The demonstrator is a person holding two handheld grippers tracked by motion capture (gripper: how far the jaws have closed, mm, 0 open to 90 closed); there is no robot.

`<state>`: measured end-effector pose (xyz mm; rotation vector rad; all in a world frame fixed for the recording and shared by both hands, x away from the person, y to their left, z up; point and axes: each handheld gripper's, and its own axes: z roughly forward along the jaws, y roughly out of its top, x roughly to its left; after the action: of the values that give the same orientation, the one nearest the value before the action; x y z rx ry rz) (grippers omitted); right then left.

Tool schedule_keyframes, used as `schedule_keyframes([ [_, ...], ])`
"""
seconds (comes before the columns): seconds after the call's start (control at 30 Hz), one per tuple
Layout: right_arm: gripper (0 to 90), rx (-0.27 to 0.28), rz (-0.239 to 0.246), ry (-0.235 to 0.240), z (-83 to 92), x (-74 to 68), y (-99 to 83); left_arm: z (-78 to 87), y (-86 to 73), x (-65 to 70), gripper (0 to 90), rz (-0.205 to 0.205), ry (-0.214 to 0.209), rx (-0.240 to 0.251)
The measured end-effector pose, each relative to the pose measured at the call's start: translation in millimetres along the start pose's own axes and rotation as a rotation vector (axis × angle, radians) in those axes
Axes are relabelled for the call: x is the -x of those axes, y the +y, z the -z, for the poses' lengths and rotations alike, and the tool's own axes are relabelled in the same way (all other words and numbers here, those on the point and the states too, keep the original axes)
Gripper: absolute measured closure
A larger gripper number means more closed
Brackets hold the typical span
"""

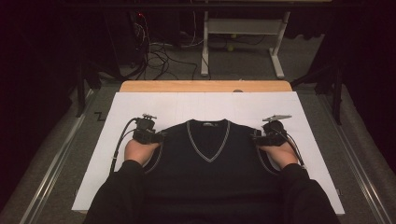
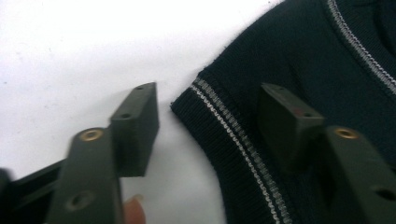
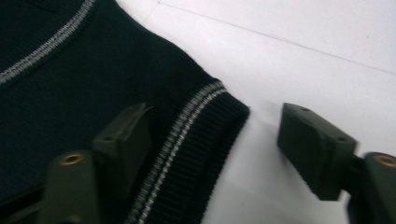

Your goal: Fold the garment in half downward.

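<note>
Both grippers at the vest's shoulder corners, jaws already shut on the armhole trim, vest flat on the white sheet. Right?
Not quite: the jaws are open, not shut. In each gripper view they straddle the striped armhole trim with a clear gap. The rest holds: left gripper and right gripper sit at the shoulder corners of the vest, which lies flat on the white sheet.

A lab or recording studio: black drapes (image 1: pixel 42 70), tangled floor cables (image 1: pixel 156 58), a metal stand (image 1: pixel 243 32) beyond the white-sheeted counter (image 1: pixel 140 105).
</note>
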<state>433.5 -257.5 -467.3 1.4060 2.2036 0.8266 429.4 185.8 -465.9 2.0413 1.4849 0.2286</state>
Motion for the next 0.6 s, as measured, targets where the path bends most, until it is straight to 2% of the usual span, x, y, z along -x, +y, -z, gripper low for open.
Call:
schedule_keyframes([
  [0.13,51.8,0.007,0.0,0.019,0.1,-4.0,2.3,-1.9,-0.4,3.5,56.7,-0.011,-0.012,0.009],
  [0.17,55.8,0.007,-0.008,0.018,-0.1,-4.8,2.9,-2.6,-0.7,4.9,61.6,-0.012,-0.028,0.011],
  [0.2,63.6,0.001,-0.001,0.023,-0.5,-5.6,5.0,-3.6,-1.4,7.1,68.2,-0.026,-0.036,0.014],
  [0.23,63.6,0.001,-0.001,0.023,-0.5,-5.6,5.0,-4.5,-1.7,9.6,68.2,-0.039,-0.029,0.018],
  [0.3,75.8,-0.015,0.002,0.044,-0.3,-7.8,7.5,-4.6,-1.7,10.9,69.9,-0.034,-0.029,0.019],
  [0.43,78.8,-0.024,0.026,0.043,0.0,-12.7,9.2,-2.9,-1.2,9.1,72.2,-0.026,-0.038,0.03],
  [0.5,78.8,-0.022,0.053,0.012,3.0,-11.8,11.1,3.0,0.7,8.4,72.5,-0.043,-0.025,0.07],
  [0.53,78.7,0.0,0.06,0.001,6.5,-9.6,13.1,8.1,3.4,6.7,72.6,-0.033,-0.02,0.09],
  [0.57,78.6,0.058,0.047,-0.006,16.6,-5.3,18.7,14.0,6.7,4.8,72.6,-0.016,-0.028,0.118],
  [0.6,78.6,0.058,0.047,-0.006,16.6,-5.3,18.7,20.4,10.3,3.7,72.6,-0.008,-0.03,0.15],
])
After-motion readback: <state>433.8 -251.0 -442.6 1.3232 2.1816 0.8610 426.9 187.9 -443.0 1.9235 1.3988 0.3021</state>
